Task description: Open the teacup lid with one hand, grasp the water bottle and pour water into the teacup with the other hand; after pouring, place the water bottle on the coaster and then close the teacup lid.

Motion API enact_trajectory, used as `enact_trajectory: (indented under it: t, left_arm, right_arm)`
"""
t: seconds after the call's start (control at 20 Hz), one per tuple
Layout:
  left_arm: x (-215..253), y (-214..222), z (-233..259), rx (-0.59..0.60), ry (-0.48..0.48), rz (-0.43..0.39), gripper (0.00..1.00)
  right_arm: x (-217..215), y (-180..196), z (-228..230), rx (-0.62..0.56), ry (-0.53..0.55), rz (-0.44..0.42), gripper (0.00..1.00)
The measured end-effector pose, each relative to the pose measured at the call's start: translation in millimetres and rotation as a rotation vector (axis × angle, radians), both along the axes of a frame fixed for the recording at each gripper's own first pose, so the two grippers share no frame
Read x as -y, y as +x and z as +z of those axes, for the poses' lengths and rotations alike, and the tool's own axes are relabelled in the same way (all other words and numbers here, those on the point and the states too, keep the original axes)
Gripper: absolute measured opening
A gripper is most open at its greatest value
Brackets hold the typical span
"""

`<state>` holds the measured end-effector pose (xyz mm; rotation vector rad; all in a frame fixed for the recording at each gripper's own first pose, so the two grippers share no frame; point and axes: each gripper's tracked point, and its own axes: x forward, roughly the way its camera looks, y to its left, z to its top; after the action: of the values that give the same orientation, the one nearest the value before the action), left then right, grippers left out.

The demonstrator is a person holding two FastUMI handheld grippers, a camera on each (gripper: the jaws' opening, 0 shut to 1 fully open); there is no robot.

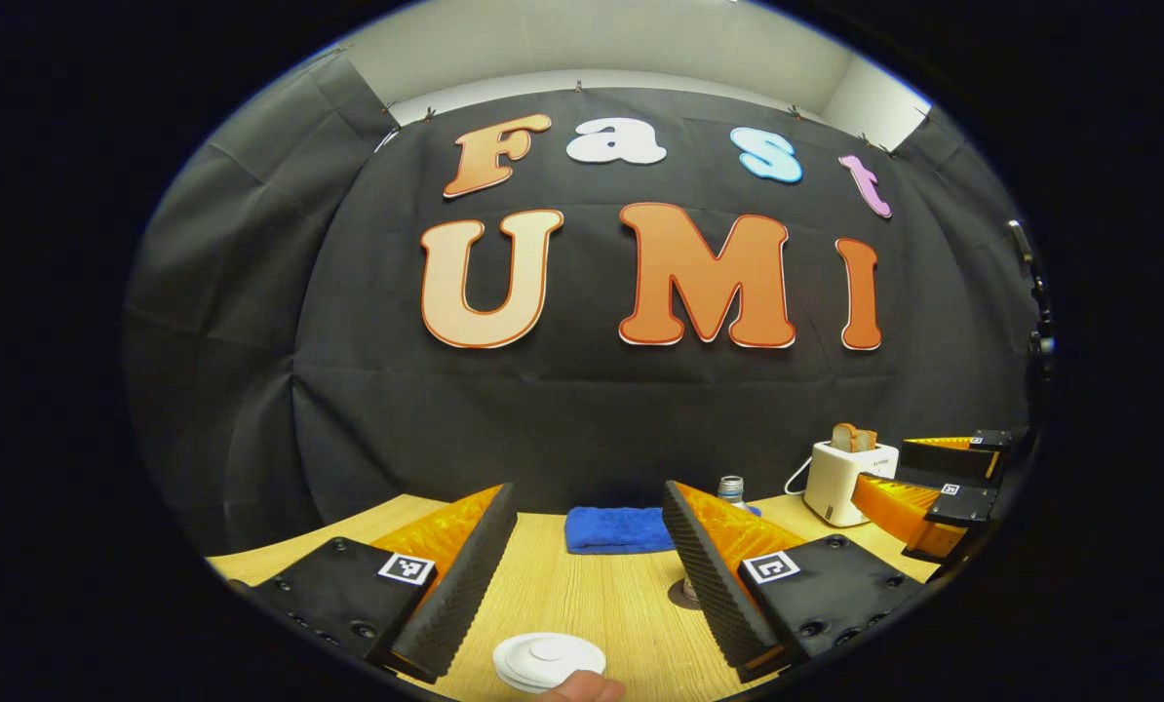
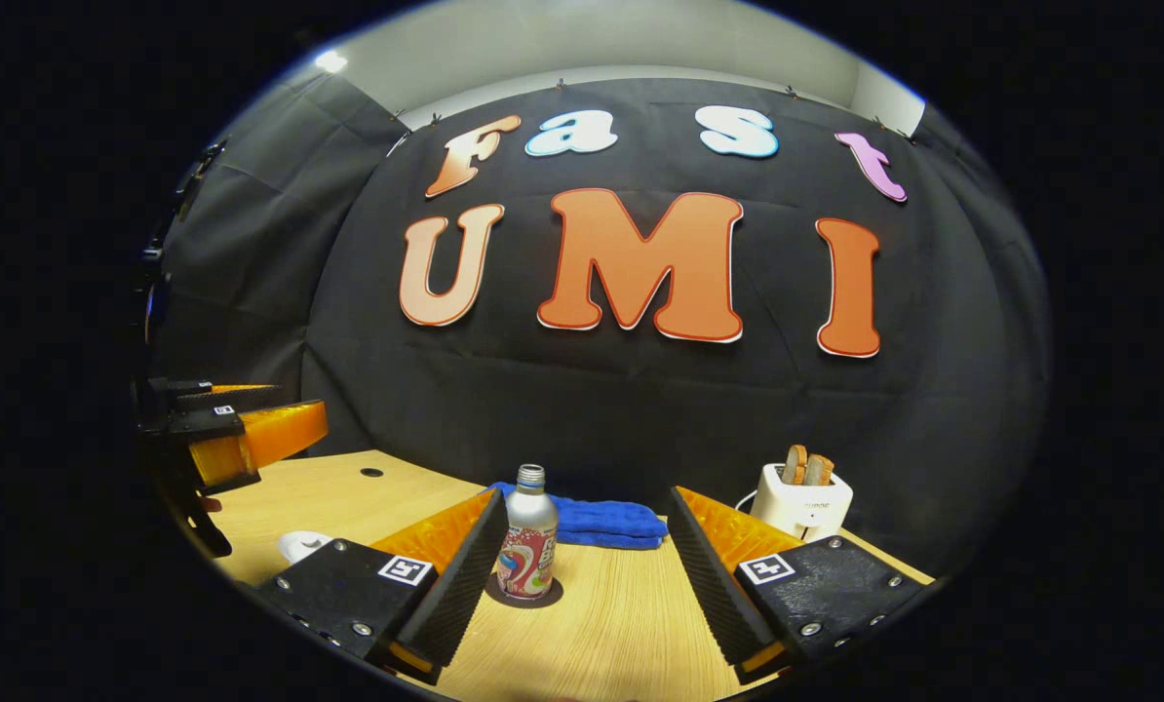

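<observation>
Teacup lid (image 1: 549,659) low on table (image 1: 601,595), right between left gripper (image 1: 590,575) fingers, cup under it cut off. Left gripper wide open, holds nothing. Water bottle (image 2: 527,544) stands tall on dark coaster (image 2: 549,597), past lid, just ahead of right gripper (image 2: 587,575). Right gripper wide open, empty, nearer bottle.

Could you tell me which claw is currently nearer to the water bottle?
The right claw: the water bottle stands just ahead, by its left finger. The left claw hovers over the teacup lid, with the bottle beyond its right finger.
</observation>
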<state>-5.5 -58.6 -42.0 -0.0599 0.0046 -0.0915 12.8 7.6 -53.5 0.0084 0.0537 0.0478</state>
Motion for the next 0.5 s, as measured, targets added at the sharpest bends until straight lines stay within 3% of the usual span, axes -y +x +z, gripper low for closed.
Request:
enact_trajectory:
  t: [0.5]
  left_arm:
    - [-11.3,-3.2,-10.2,-0.016,-0.002,0.028,1.00]
  right_arm:
    - [7.0,-7.3,-8.1,-0.017,0.003,-0.022,0.98]
